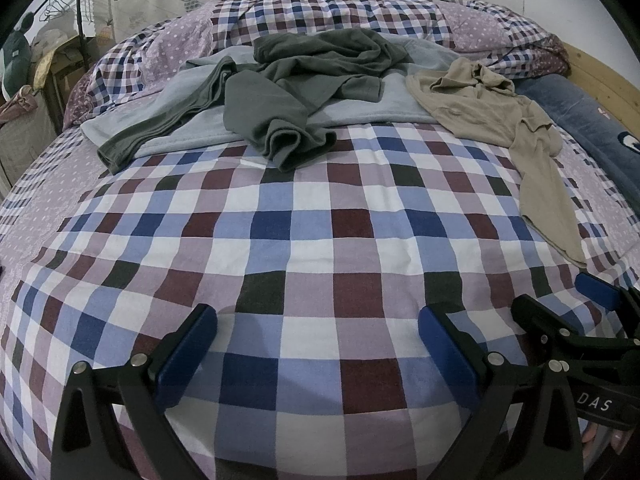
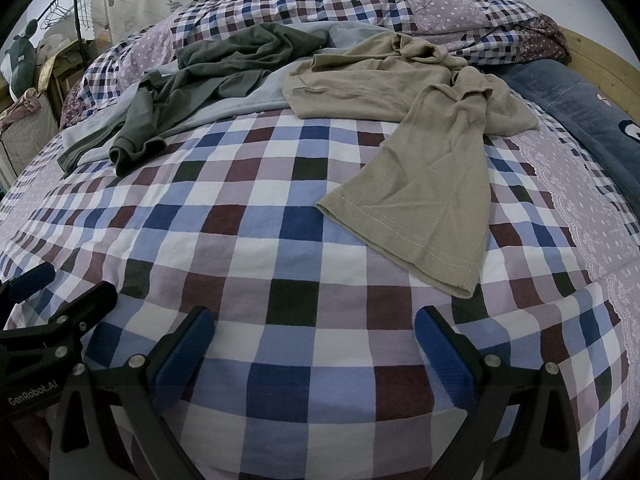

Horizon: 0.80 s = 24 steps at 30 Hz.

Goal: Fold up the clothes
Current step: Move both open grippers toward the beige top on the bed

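Note:
Three garments lie crumpled at the far side of a checked bed sheet [image 1: 304,240]. A dark green shirt [image 1: 296,80] sprawls over a light grey-blue garment [image 1: 360,110]. A beige shirt [image 1: 492,120] lies to their right, with one part stretching toward me. In the right wrist view the beige shirt [image 2: 420,152] is nearest, its hem just beyond the fingers. My left gripper [image 1: 316,354] hovers open over bare sheet, holding nothing. My right gripper [image 2: 314,354] is open too, also with nothing in it. Each gripper shows at the edge of the other's view.
A rumpled checked duvet [image 1: 340,16] is piled at the back. A dark blue blanket [image 1: 592,128] runs along the right beside a wooden bed frame [image 1: 600,68]. At far left stand a metal rack [image 1: 80,12] with hangers and a basket [image 1: 20,128].

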Motion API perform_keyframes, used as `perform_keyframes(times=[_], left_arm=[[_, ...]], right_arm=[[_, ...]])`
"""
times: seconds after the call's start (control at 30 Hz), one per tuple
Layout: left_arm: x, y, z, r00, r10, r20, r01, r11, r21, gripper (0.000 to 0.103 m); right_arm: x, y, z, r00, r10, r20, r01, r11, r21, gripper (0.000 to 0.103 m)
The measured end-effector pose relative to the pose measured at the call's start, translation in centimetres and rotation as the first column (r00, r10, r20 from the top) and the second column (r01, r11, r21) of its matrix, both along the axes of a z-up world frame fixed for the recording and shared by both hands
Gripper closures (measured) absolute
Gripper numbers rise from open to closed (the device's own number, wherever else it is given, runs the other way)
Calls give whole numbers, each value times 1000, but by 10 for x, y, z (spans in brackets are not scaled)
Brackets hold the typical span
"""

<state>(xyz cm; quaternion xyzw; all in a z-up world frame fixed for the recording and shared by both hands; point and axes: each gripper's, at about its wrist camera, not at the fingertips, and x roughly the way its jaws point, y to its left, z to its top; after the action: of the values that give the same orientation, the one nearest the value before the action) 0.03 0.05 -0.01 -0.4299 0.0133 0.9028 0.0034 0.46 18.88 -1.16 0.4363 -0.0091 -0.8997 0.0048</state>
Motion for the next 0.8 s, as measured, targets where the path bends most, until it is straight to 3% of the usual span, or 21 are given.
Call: perform_keyframes(times=[0.37,0.67,0.73,0.8], left_arm=[[-3,1,-2,1000,0,1,0,1000,-4,1],[0,1,-1,1000,-4,0,4,1000,-19,1],[0,-1,-1,1000,-6,-1,6,1000,-14,1],[1,-2,-1,1000,-8,-1,8,1000,-10,1]], right_arm=[[0,1,0,1000,1,2,-1,1000,-13,0],[-5,15,8,1000,9,-5,-9,995,-100,1],[-6,23,14,1000,7,-28,-9,996,-86,2],[-10,32,17,999,-4,-33,2,997,-73,13]])
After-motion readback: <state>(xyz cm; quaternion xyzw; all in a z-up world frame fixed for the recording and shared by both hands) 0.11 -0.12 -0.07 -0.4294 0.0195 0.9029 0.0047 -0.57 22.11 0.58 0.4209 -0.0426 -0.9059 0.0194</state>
